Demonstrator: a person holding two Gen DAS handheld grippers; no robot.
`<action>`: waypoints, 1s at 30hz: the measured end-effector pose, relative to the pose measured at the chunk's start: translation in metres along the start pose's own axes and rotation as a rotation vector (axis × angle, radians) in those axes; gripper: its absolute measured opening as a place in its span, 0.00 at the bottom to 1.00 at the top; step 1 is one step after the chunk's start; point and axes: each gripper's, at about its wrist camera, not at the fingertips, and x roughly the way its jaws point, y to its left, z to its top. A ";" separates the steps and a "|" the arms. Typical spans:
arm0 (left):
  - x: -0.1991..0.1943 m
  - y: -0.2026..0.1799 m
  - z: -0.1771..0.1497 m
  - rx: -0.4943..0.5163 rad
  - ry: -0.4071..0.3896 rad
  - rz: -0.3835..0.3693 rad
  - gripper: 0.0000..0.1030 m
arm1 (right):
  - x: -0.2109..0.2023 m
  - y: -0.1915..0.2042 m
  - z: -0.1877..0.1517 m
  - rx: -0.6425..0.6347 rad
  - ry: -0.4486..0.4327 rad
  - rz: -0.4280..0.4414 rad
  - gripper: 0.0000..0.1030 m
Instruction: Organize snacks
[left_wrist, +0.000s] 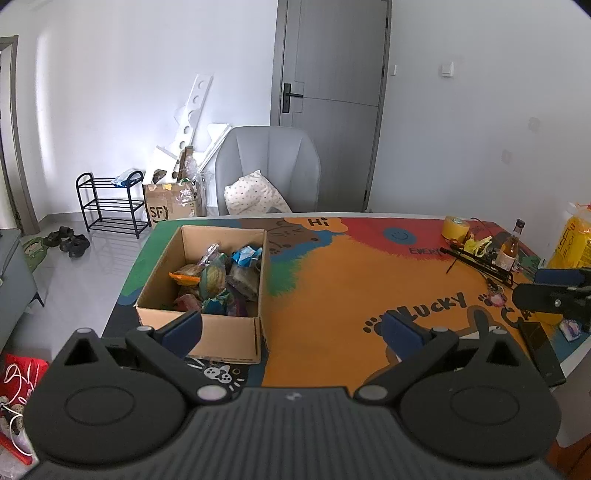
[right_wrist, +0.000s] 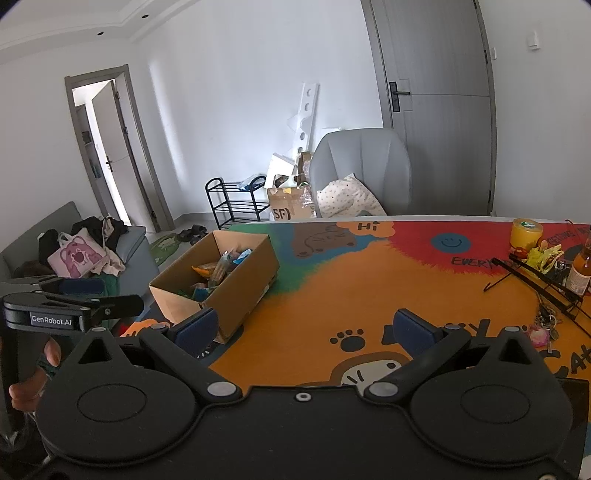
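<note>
Cardboard, open-topped, the box (left_wrist: 207, 288) sits on the mat (left_wrist: 332, 280) near the table's left edge, already holding a heap of snacks (left_wrist: 218, 280). Both grippers hover above the table with nothing between their fingers: the left gripper (left_wrist: 291, 328) spread wide just short of the box's near wall, the right gripper (right_wrist: 303, 328) equally wide over bare mat, well to the box's right.

The packets look light, crinkly and slippery, probably soft enough to crush; a pinch on a sealed edge or corner should hold better than one across the puffed middle. The box itself seems light and stiff, best taken by a wall.

The snacks overlap, so their number and kinds are unclear. A small pink packet (left_wrist: 570, 328) sits half hidden at the right edge.
</note>
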 end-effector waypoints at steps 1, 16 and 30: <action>0.000 0.000 0.000 0.001 0.002 0.000 1.00 | 0.000 0.000 0.000 0.003 0.001 0.000 1.00; -0.002 0.000 0.002 0.004 0.005 -0.006 1.00 | 0.000 -0.001 -0.001 0.001 0.003 -0.004 1.00; -0.004 -0.001 0.001 0.014 -0.004 -0.013 1.00 | 0.002 0.000 -0.002 0.000 0.015 -0.007 1.00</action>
